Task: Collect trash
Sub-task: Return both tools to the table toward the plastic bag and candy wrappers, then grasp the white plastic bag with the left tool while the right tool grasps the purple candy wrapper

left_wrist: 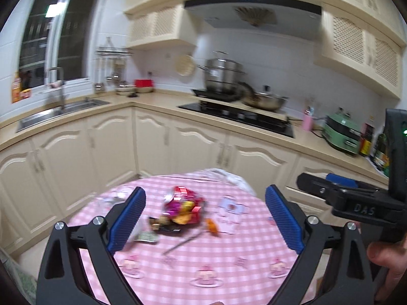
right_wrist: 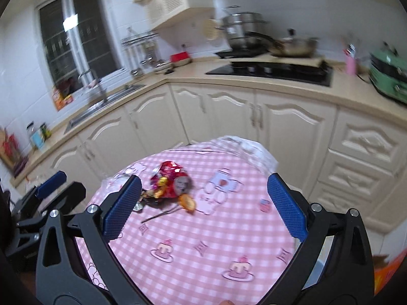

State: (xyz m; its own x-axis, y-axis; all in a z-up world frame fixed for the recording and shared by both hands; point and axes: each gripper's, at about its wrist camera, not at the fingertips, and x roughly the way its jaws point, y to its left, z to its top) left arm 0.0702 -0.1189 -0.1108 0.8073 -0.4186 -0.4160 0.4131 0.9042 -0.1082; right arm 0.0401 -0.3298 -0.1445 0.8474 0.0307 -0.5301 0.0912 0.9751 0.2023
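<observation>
A pile of trash lies on a round table with a pink checked cloth [left_wrist: 203, 261] [right_wrist: 203, 228]: red and pink crumpled wrappers [left_wrist: 182, 204] [right_wrist: 171, 180], an orange piece [left_wrist: 212, 226] [right_wrist: 187, 203], a thin dark stick [left_wrist: 182, 242] [right_wrist: 160, 214] and a flat printed packet [left_wrist: 147, 236]. My left gripper [left_wrist: 206, 219] is open and empty, held above the table near the pile. My right gripper [right_wrist: 204, 207] is open and empty, also above the table, to the right of the pile. The right gripper shows in the left wrist view [left_wrist: 328, 188], the left gripper in the right wrist view [right_wrist: 51, 180].
Cream kitchen cabinets [left_wrist: 157, 139] run behind the table, with a sink [left_wrist: 58, 111], a black hob [left_wrist: 236, 117] with pots, and a green cooker [left_wrist: 342, 134]. A clear plastic sheet or bag [right_wrist: 246, 147] hangs at the table's far edge.
</observation>
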